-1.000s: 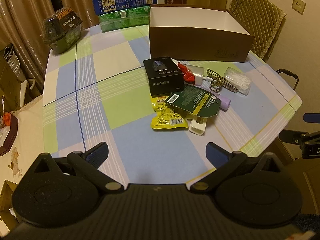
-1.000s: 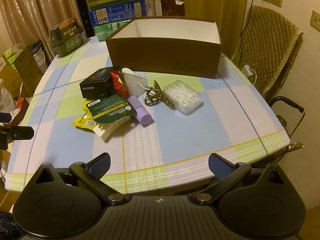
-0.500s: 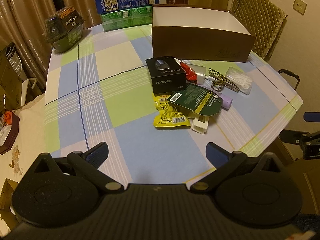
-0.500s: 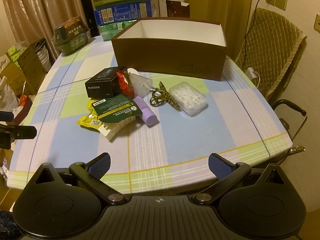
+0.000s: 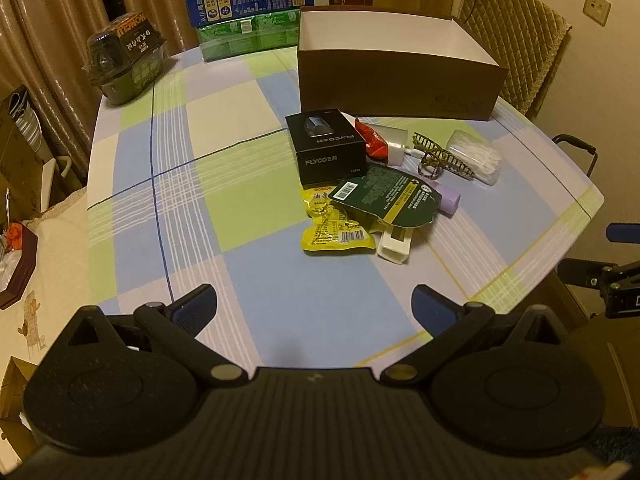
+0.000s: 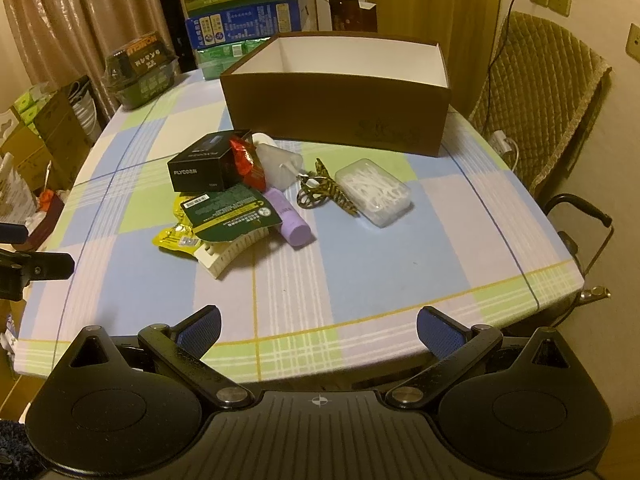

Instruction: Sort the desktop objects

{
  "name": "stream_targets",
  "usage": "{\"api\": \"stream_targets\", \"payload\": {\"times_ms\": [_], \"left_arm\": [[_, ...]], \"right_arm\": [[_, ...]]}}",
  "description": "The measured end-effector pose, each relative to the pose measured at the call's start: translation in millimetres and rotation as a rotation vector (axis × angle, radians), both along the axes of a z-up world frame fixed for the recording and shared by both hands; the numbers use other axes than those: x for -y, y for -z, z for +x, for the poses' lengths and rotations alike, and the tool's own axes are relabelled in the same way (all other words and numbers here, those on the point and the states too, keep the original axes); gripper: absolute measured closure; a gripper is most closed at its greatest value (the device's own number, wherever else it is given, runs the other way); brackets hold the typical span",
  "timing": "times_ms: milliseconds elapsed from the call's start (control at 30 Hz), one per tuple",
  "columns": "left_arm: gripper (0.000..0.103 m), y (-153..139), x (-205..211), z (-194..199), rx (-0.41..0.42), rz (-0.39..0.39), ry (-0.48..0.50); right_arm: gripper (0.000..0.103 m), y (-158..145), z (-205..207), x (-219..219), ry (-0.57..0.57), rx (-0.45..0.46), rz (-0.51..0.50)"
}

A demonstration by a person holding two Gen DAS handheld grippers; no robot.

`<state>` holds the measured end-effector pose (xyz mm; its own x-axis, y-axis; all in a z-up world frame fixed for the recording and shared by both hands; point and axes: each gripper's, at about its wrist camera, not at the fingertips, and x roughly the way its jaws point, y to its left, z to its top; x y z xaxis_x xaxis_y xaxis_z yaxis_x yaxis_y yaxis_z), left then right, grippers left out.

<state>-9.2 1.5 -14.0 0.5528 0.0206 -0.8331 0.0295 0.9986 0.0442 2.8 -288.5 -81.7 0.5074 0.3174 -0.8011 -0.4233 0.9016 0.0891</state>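
Both grippers are spread wide w/ nothing between the fingers: left gripper (image 5: 314,304) and right gripper (image 6: 318,326) each hang over the near edge of the checked pastel tablecloth (image 6: 360,264), well apart from the clutter. So nothing's been sorted yet afaict.

The stuff to sort sits mid-frame, just in front of the open brown cardboard box with white inside (image 6: 340,92), which looks empty from here.

What could go wrong imo:
- The pile is layered. The dark green printed card pack (image 5: 388,198) lies over the yellow foil snack pouch (image 5: 332,228), the white plastic comb-like clip (image 6: 230,250) and the lilac plastic tube (image 6: 290,220). Pinch the top one carelessly and you drag or flip what's under it.
- The black rectangular FLYCO carton (image 5: 326,150) touches the red foil wrapper (image 6: 248,162), so a wide grab could catch both.
- The brown striped claw hair clip (image 6: 326,194) is spindly, prob slips or snags on the clear plastic case of white picks (image 6: 374,192) beside it.

View diffs: right wrist cam shows the comb-like clip's toothed curve and the box's inner back wall; left cam only shows that clip's end poking out lower right of the pile. Left cam reads the FLYCO carton's top face and the pouch barcode better.
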Motion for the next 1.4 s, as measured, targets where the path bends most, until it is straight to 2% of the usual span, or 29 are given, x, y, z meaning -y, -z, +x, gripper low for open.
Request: {"api": "stream_targets", "payload": {"times_ms": [833, 1400], "left_arm": [[0.001, 7.7, -4.6, 9.3, -0.027, -0.012, -0.014], [0.001, 13.7, -9.6, 27.3, -0.045, -0.032, -0.02]], "right_arm": [[0.002, 5.7, 9.9, -0.4, -0.001, -0.021, -0.004], [0.002, 8.0, 31.5, -2.3, -0.017, -0.034, -0.004]]}}
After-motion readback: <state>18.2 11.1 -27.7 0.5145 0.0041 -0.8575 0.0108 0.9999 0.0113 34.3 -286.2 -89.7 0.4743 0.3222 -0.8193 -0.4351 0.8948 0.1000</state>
